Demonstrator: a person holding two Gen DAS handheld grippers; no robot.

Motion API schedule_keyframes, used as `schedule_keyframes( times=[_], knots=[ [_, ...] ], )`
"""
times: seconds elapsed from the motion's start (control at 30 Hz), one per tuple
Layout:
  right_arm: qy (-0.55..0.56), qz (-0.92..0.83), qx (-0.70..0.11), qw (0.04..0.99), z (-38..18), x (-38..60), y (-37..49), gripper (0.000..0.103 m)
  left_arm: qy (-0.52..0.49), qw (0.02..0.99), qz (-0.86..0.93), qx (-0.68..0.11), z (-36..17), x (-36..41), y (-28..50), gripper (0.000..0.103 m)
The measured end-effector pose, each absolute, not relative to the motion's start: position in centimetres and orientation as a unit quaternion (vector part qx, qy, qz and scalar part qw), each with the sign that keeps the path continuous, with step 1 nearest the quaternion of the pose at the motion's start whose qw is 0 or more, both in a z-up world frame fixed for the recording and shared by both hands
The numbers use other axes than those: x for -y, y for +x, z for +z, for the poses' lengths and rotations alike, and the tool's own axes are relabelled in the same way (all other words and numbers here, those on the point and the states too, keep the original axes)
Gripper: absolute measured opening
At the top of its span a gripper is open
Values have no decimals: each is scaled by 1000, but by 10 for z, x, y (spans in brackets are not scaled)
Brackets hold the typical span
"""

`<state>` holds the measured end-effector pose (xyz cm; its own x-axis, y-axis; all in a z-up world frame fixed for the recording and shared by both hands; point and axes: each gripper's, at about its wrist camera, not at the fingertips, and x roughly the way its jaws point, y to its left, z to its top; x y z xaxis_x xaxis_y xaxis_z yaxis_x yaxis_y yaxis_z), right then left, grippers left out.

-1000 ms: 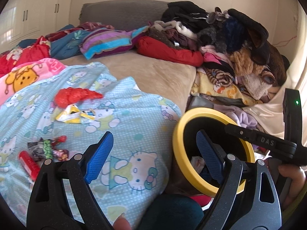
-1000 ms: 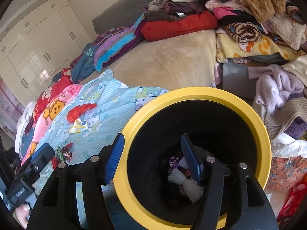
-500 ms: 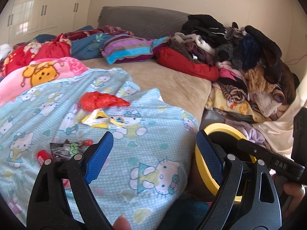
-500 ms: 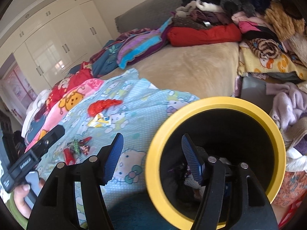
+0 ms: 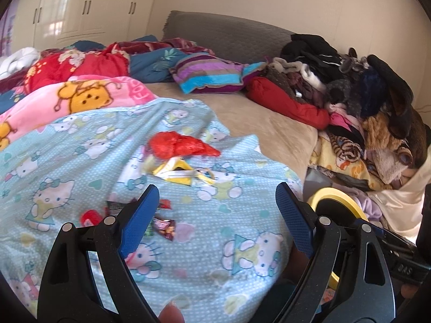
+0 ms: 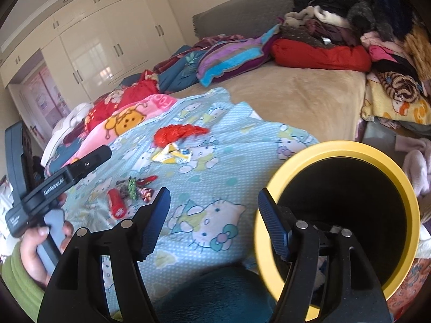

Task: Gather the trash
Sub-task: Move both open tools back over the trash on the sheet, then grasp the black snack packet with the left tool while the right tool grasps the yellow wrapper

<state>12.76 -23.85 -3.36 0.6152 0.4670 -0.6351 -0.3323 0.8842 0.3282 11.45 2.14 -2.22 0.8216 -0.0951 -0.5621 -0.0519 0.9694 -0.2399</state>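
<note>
Trash lies on a light blue cartoon-cat blanket (image 5: pixel 80 140): a crumpled red plastic bag (image 5: pixel 180 145), a yellow-white wrapper (image 5: pixel 180 173), several small candy wrappers (image 5: pixel 161 223) and a small red tube (image 5: pixel 90 216). The same bag (image 6: pixel 175 134), wrapper (image 6: pixel 172 156), candy wrappers (image 6: pixel 137 188) and tube (image 6: pixel 117 204) show in the right wrist view. A black bin with a yellow rim (image 6: pixel 404 188) stands beside the bed; it shows partly in the left view (image 5: pixel 336 196). My left gripper (image 5: pixel 216 215) is open and empty above the blanket. My right gripper (image 6: pixel 214 215) is open and empty, its right finger over the bin's rim.
A tall pile of clothes (image 5: pixel 363 102) sits on the bed's right side. Pillows and blankets (image 5: pixel 210 72) lie by the grey headboard. A pink cartoon blanket (image 5: pixel 75 99) lies at left. White wardrobes (image 6: pixel 107 40) stand behind.
Both grippers have swung left, away from the bin toward the trash on the blanket. The bin has slid to the right edge of both views.
</note>
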Motion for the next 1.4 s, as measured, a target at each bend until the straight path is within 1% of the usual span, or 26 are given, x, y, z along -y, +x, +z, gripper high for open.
schedule_keyframes(
  times=[0.4, 0.67, 1.0, 1.17, 1.2, 1.23, 1.4],
  knots=[
    [65, 251, -385, 886, -36, 198, 133, 67, -137, 939, 34, -314, -40, -68, 113, 80],
    [47, 257, -389, 883, -39, 177, 155, 67, -150, 919, 54, -361, -69, -98, 120, 80],
    [49, 260, -407, 874, -52, 147, 202, 68, -149, 910, 54, -382, -88, -105, 130, 80],
    [16, 283, -411, 866, -63, 121, 224, 67, -146, 907, 55, -392, -96, -107, 139, 80],
    [4, 285, -414, 864, -67, 114, 228, 65, -146, 906, 54, -394, -98, -108, 140, 80],
    [-7, 291, -415, 862, -71, 107, 233, 59, -145, 905, 53, -397, -100, -108, 142, 80],
    [-55, 295, -420, 856, -88, 80, 251, 47, -142, 901, 51, -408, -109, -107, 149, 80]
  ],
)
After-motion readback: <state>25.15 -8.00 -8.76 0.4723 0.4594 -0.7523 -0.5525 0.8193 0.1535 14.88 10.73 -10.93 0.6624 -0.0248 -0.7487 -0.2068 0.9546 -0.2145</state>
